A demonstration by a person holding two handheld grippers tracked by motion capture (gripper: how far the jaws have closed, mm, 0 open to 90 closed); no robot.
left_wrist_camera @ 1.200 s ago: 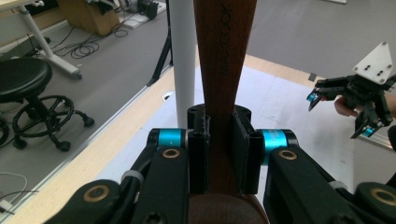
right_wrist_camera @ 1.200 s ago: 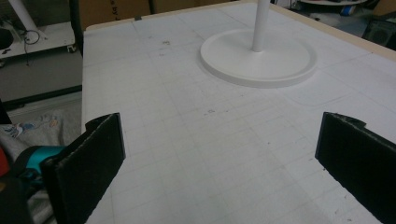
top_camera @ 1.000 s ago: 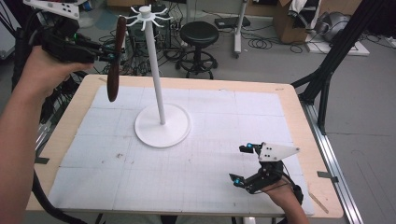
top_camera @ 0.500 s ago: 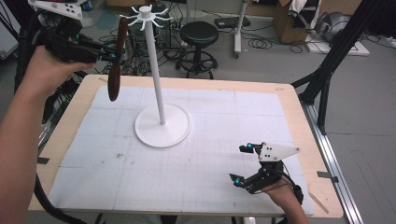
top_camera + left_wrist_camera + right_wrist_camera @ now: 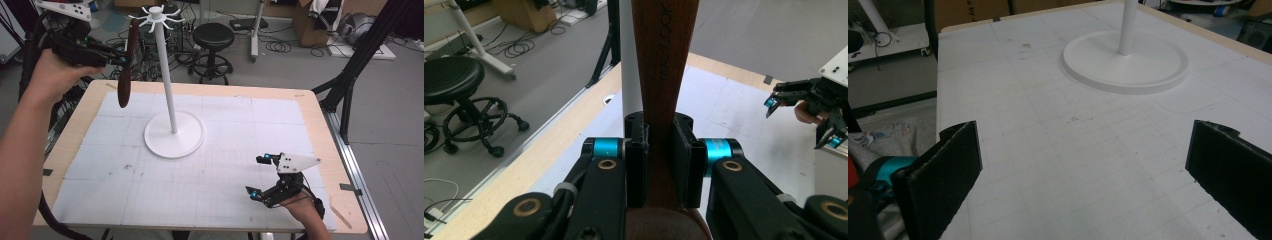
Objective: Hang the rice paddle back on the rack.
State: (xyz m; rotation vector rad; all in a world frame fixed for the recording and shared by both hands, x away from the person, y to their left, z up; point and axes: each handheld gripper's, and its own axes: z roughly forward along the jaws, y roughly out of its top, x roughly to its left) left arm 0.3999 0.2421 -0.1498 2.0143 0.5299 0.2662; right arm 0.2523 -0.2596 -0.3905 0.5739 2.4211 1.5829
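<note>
white rack pole (image 5: 167,85) just beside wooden utensil (image 5: 126,75)

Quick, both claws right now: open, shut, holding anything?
Left claw: shut on the wooden utensil, held up beside the white stand.
Right claw: open, holding nothing, low over the table.

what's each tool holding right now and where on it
The left tool is shut on a wooden spoon, gripping its flat handle partway along, with the spoon hanging upright. The right tool is open and holds nothing.
</note>
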